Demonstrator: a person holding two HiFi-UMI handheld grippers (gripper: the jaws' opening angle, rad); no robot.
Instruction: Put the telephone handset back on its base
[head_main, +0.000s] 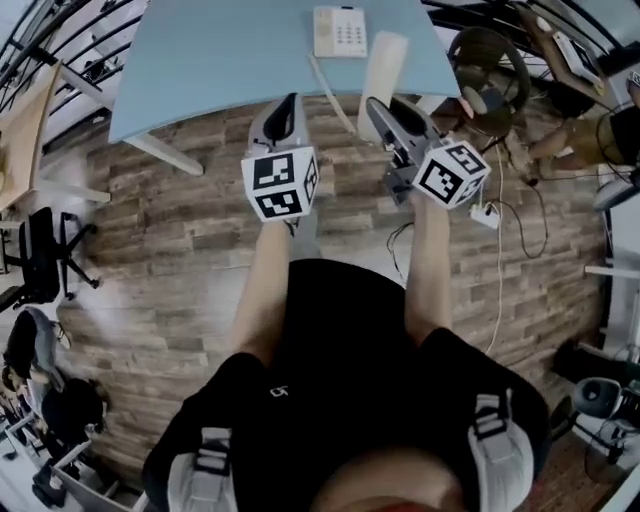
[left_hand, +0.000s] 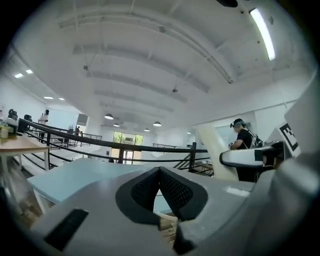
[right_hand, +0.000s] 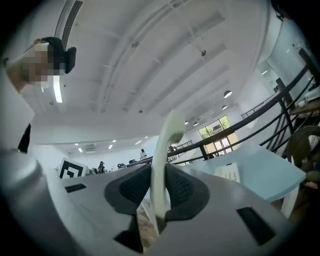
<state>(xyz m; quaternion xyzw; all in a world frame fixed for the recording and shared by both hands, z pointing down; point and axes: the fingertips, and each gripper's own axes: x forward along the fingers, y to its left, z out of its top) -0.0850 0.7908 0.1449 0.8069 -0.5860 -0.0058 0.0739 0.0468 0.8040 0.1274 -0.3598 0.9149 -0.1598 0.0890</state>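
The cream telephone base (head_main: 340, 31) with its keypad lies at the far edge of the pale blue table (head_main: 220, 60). My right gripper (head_main: 385, 108) is shut on the cream handset (head_main: 382, 72), held upright just above the table's near edge, to the right of the base. In the right gripper view the handset (right_hand: 165, 155) stands pinched between the black pads, and the base (right_hand: 229, 173) lies beyond to the right. A cord (head_main: 332, 95) hangs from the base over the table edge. My left gripper (head_main: 285, 112) is shut and empty, left of the handset; its pads (left_hand: 150, 190) meet.
The table stands on a wood-plank floor (head_main: 180, 260). A round chair (head_main: 490, 70) and cables (head_main: 500, 220) lie to the right. A black office chair (head_main: 40, 250) stands at the left. A railing (left_hand: 100, 142) runs beyond the table, and a person (left_hand: 244, 140) stands in the distance.
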